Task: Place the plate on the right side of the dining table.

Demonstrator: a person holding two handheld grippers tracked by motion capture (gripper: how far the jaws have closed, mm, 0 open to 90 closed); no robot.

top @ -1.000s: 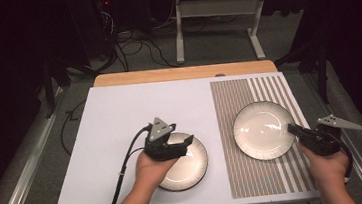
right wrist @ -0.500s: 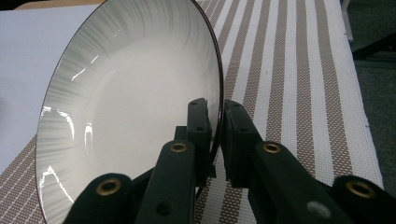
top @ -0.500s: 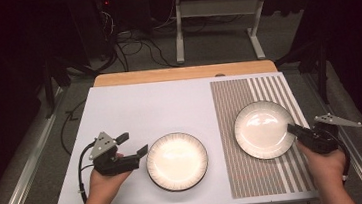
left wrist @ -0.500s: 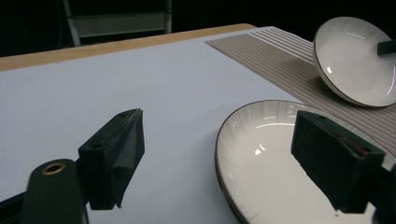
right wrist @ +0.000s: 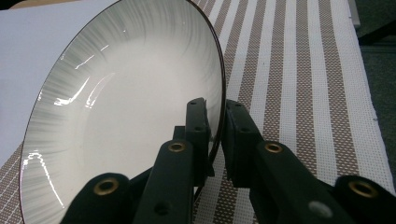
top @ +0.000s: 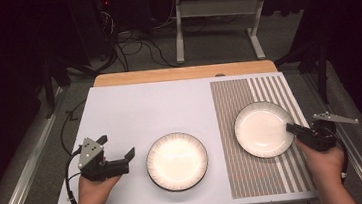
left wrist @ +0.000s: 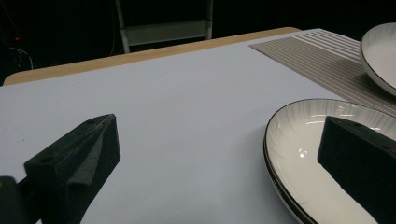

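Retreat of the left tool from the near plate: a second ago directly over that plate, half a second ago drawn off to its left, now farther left again, low over the white tabletop. Jaws spread wide, nothing between them, with the plate's rim just beside the right-hand jaw in the left gripper view. Reads as a release completed: near plate flat on the bare tabletop, toward the front edge, free of any grip. Probably no more work for that side unless another dish needs fetching.

No such change at the right tool. Same spot as in both earlier looks, jaws pressed together on the right edge of the far plate, one jaw inside the rim and one outside in the right gripper view. Far plate over the striped mat; whether fully seated or lifted slightly at the gripped edge, cannot tell. Likely the half of the job not yet finished: a let-go there, or a carry elsewhere.

Contents: none in either dish. White centres with glare, grey radial streaks toward dark rims, no food, no cutlery. Near plate with what looks like a doubled rim line in the left gripper view, so possibly two stacked; not certain. Plates well apart, not touching.
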